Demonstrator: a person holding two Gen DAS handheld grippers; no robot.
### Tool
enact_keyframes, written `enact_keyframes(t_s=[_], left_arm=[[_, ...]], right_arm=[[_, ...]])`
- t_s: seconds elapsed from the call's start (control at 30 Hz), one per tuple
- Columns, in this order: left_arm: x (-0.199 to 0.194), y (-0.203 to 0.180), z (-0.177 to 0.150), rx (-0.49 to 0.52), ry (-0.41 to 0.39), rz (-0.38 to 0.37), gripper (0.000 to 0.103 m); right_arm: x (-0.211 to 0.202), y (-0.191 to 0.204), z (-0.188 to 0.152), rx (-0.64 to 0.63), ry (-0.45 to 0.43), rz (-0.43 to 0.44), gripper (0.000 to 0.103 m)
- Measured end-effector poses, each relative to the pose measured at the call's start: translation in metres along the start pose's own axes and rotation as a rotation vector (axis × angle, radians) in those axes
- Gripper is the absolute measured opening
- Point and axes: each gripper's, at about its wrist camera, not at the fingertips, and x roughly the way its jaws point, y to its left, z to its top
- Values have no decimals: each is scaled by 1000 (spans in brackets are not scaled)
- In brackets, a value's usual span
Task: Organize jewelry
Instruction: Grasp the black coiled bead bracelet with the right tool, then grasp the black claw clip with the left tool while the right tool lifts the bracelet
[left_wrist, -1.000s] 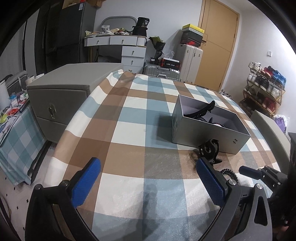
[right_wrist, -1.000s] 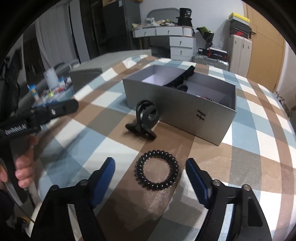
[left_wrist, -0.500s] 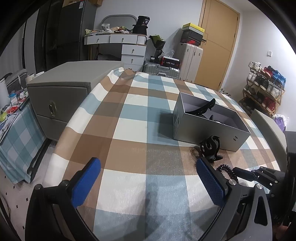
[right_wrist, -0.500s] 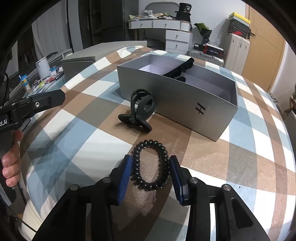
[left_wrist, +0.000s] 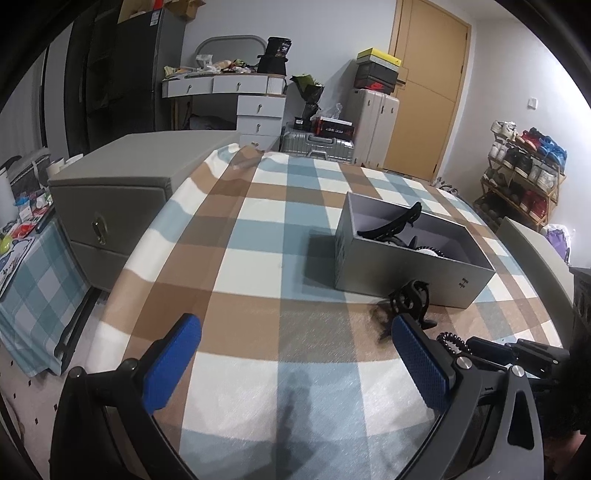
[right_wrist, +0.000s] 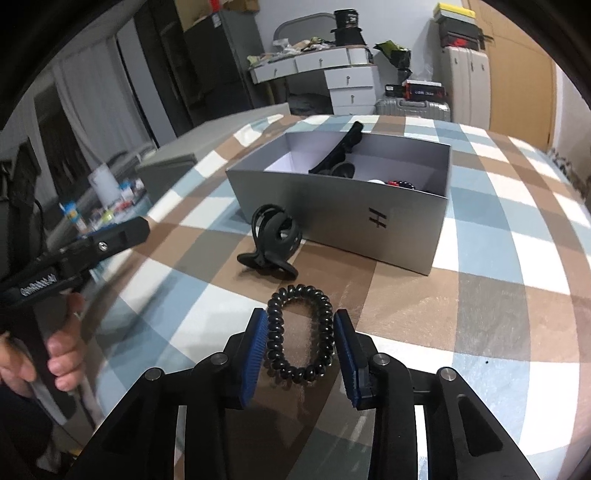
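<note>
My right gripper (right_wrist: 301, 345) is shut on a black spiral hair tie (right_wrist: 300, 332), squeezing it into an oval just above the checked cloth; a bit of the tie shows in the left wrist view (left_wrist: 448, 339). A black claw clip (right_wrist: 273, 242) stands on the cloth before the open grey box (right_wrist: 343, 218), also seen in the left wrist view as clip (left_wrist: 410, 301) and box (left_wrist: 410, 273). The box holds a long black clip (right_wrist: 338, 153) and small pieces. My left gripper (left_wrist: 295, 362) is open and empty, over the cloth left of the clip.
A grey drawer chest (left_wrist: 122, 192) stands off the bed's left edge. A shoe rack (left_wrist: 524, 173) stands at the right. A grey panel (left_wrist: 535, 258) lies along the bed's right side.
My right gripper has closed from wide open onto the hair tie and lifted it slightly. The left gripper has stayed open and hardly moved.
</note>
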Motion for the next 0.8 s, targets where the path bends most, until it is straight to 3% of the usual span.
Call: enact_keyframes(t_s=[0.23,0.5,0.63,0.8], left_arm=[[15,-17,8,18,18,-23,101],[31,-45,12,67,48,-94,101],[42,-59,14,89,90,-151,101],[56,-73,12,120,151,-164,100]], right_arm=[[-23,-20,1,67,-83,78,34],[-49,-36,1,80,-176,107,34],[-59,-44,1,96,-209,111,34],[-65,-52,0,100,-233,121,33]])
